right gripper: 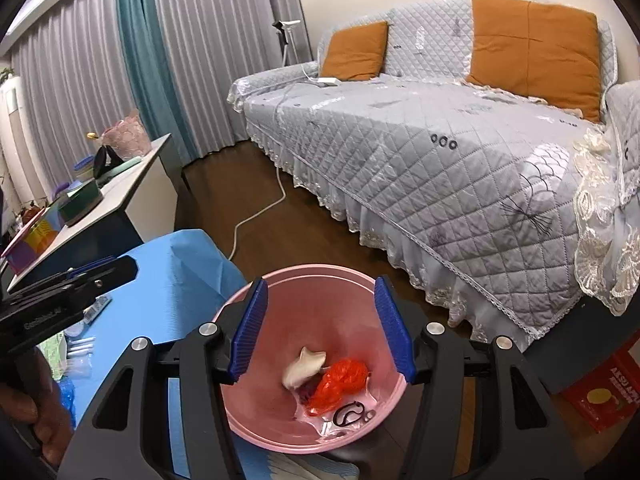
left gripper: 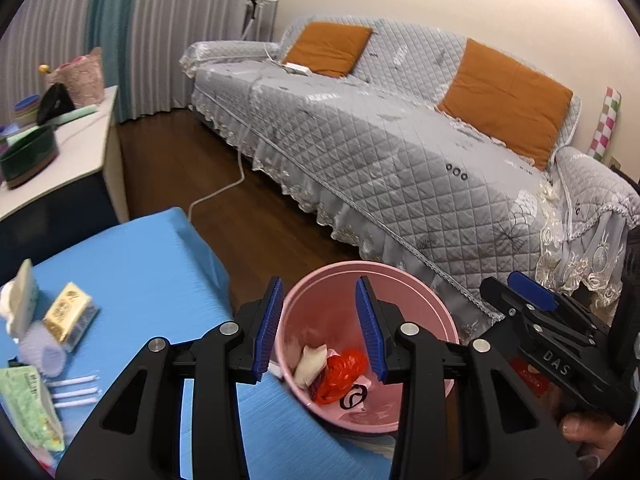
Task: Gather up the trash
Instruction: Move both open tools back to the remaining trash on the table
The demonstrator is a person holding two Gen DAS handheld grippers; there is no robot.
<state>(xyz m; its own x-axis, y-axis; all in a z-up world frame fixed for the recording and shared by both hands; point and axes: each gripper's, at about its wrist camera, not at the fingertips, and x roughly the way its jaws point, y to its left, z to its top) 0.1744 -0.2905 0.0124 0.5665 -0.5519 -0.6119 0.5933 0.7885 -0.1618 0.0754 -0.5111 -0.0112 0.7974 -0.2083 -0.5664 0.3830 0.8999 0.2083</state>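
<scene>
Both the left gripper (left gripper: 318, 326) and right gripper (right gripper: 320, 330) hang spread, empty, above the pink bin (right gripper: 248, 424); its near rim and the tabletop (left gripper: 132, 264) are partly hidden by them.

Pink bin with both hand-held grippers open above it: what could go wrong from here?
1. The pink bin sits beside the blue table's edge, so a lowering hand-held gripper might knock it.
2. Straws and packets on the table might get left behind.
</scene>
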